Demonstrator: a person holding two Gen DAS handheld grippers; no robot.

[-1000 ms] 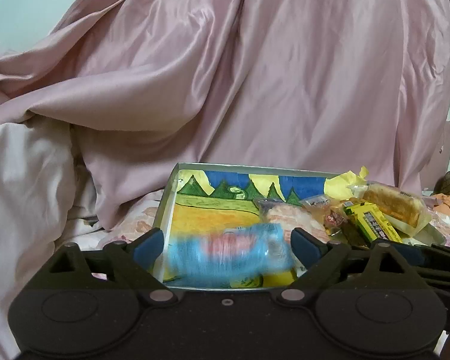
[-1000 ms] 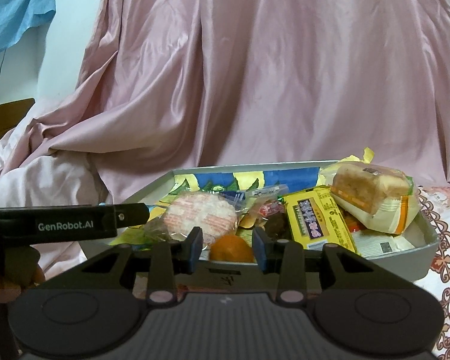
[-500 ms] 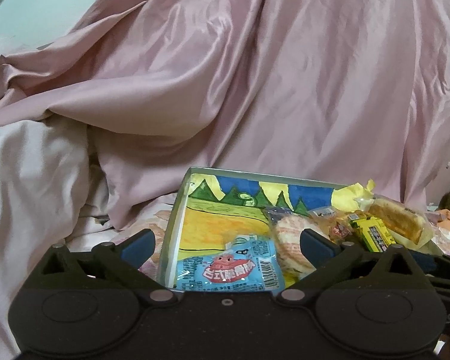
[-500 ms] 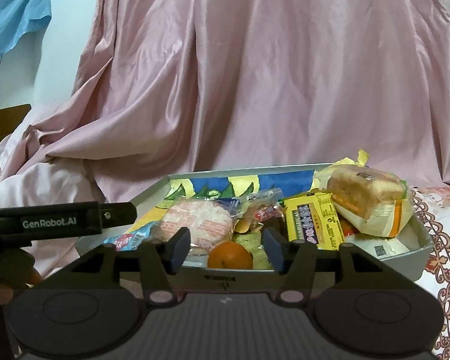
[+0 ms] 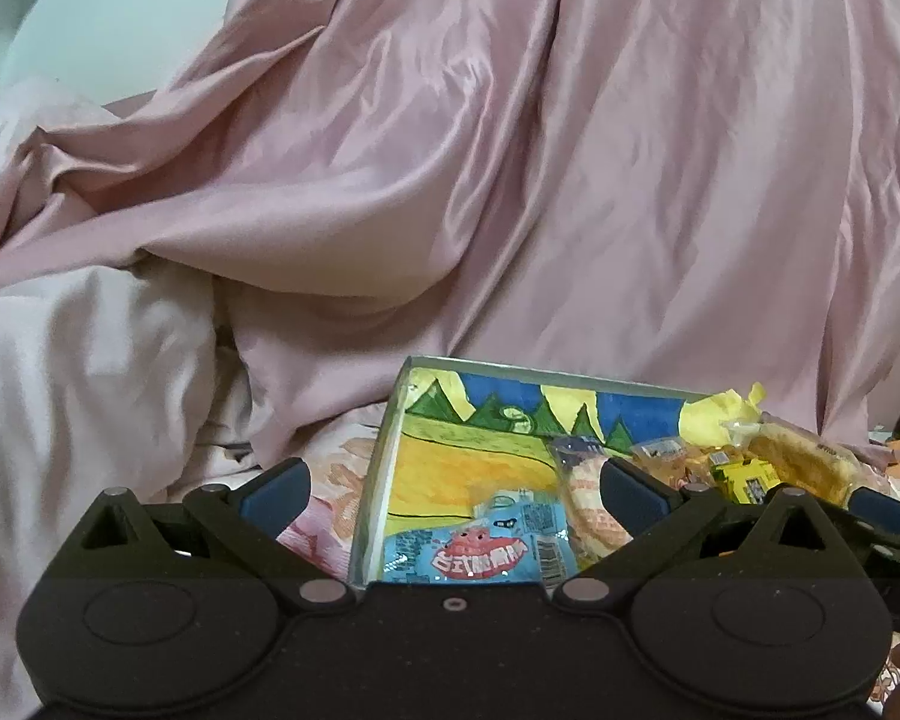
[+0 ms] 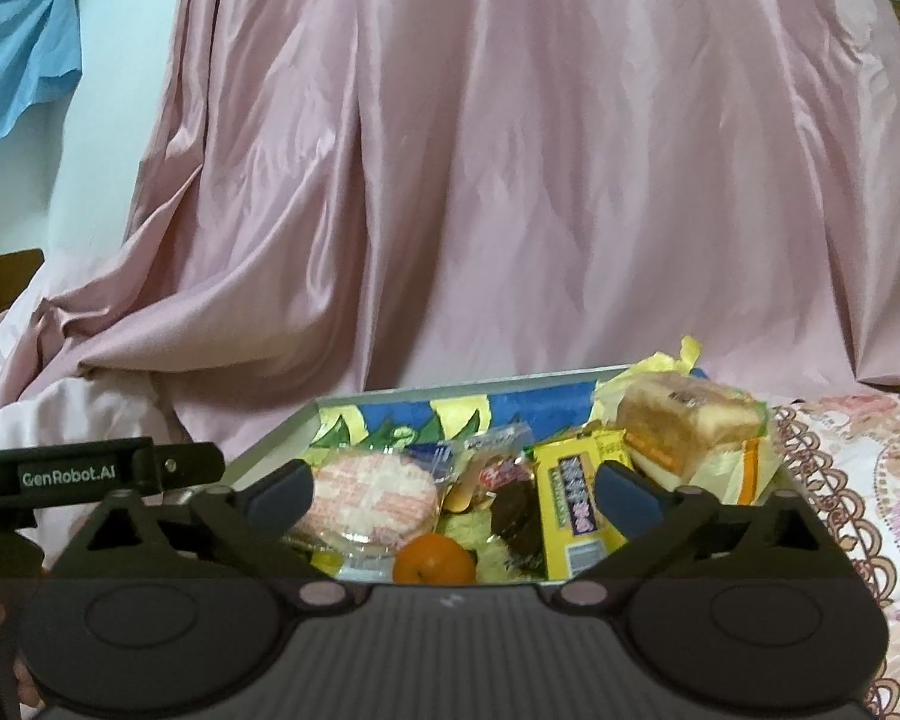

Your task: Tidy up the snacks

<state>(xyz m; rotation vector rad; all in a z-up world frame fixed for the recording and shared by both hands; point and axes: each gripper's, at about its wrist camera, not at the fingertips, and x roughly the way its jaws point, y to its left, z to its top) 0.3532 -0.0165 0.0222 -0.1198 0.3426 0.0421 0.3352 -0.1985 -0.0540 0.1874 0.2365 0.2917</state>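
Blue-padded fingers of the left gripper (image 5: 453,495) stand wide apart and empty; the light-blue foil snack packet with a red cartoon label (image 5: 471,552) lies flat just ahead between them, its long axis crosswise to them, on the near-left floor of the grey tray with a painted landscape lining (image 5: 384,450). Equally spread and empty, the right gripper (image 6: 453,489) faces the small orange fruit (image 6: 433,558) and round pink-wrapped cake (image 6: 372,498). Likely the left is nearer the packet.

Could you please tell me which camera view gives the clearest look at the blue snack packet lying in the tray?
The left wrist view shows it best: the blue snack packet lies flat on the tray floor, close to the camera, its red print visible. In the right wrist view I cannot find it; the round cake and that camera's tongs cover that part of the tray.
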